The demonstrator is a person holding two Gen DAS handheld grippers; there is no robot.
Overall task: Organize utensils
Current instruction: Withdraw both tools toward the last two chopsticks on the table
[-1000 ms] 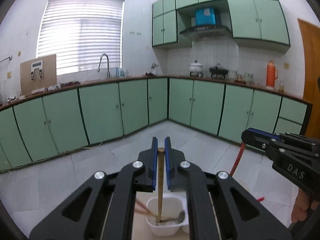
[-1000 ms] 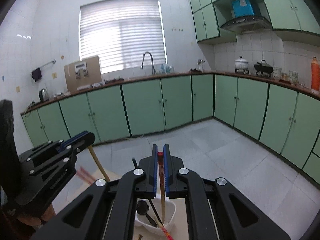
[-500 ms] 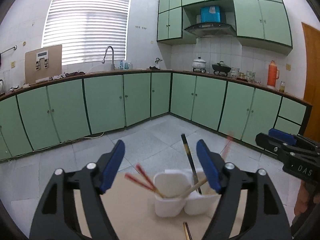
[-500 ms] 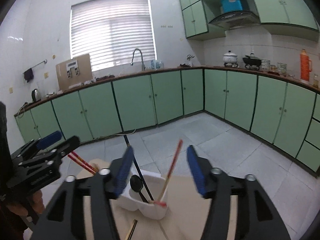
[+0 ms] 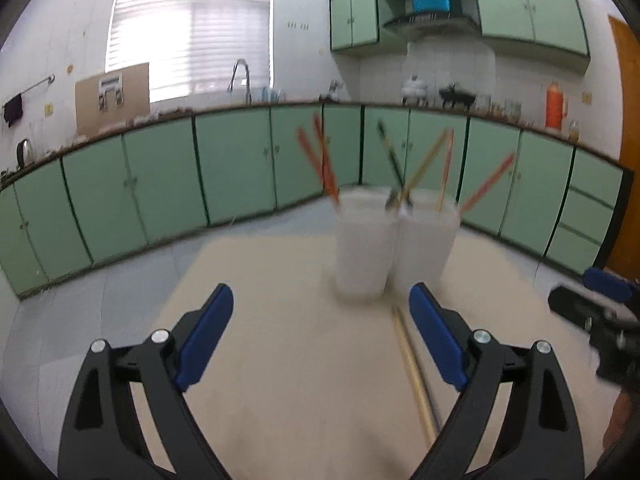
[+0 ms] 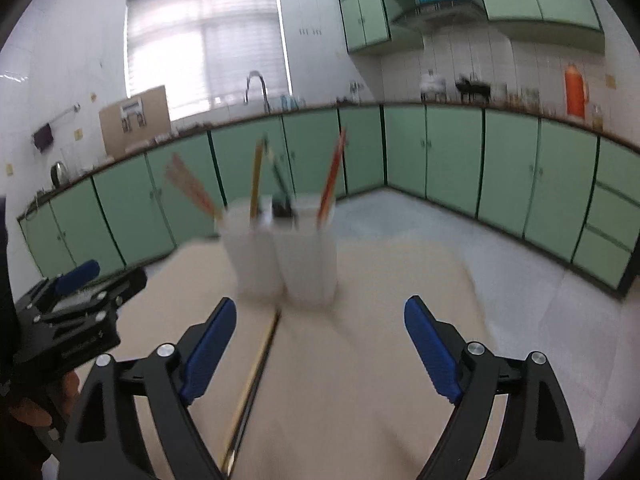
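Note:
A white two-compartment utensil holder (image 5: pixel 394 248) stands on a beige table (image 5: pixel 280 360), with several red, wooden and dark chopsticks (image 5: pixel 326 164) leaning out of it. It also shows in the right wrist view (image 6: pixel 280 256). A loose pair of chopsticks (image 5: pixel 414 372) lies on the table in front of the holder, and shows in the right wrist view (image 6: pixel 254 380). My left gripper (image 5: pixel 320 344) is open and empty, low over the table. My right gripper (image 6: pixel 318 352) is open and empty too. Both views are blurred.
The table's far edge (image 5: pixel 260 240) drops to a tiled floor. Green cabinets (image 5: pixel 160 184) line the walls behind. The right gripper shows at the right edge of the left wrist view (image 5: pixel 600 320); the left gripper shows at the left of the right wrist view (image 6: pixel 72 312).
Both grippers opened, each letting a chopstick go into the holder. Both have then dropped low and back toward the table, so the holder now stands ahead of them.

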